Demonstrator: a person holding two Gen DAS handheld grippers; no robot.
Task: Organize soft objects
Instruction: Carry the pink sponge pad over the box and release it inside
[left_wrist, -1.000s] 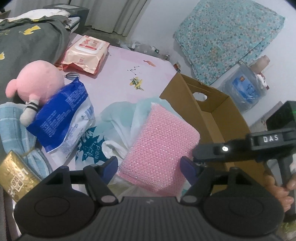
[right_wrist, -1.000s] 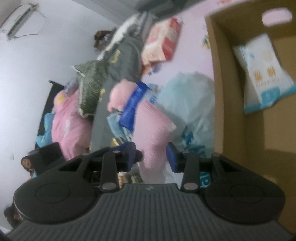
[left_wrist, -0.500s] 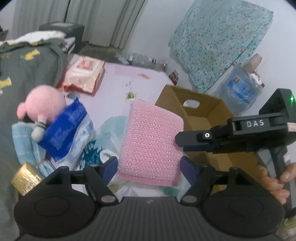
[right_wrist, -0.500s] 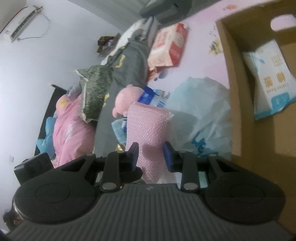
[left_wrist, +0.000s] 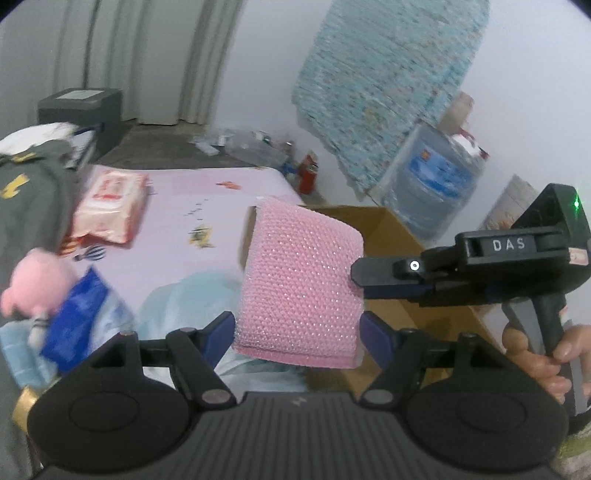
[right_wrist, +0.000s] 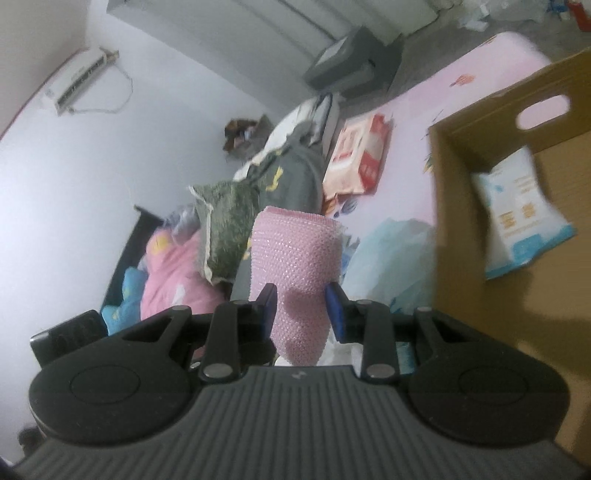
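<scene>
Both tongs clamp the pink pad (left_wrist: 299, 280): left tongs (left_wrist: 298, 334) wide across it, right tongs (right_wrist: 301, 308) nearly closed; only right view shows the wipes (right_wrist: 517, 218) inside the box (right_wrist: 439, 206).

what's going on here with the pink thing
A person holds a gripper in each hand, and both are clamped on one pink pad. The left gripper holds its near end across the width; the right gripper pinches its side edge. The pad hangs in the air above the bed, beside an open cardboard box that already has a white pack in it. A pink plush and other packs lie on the bed.
</scene>
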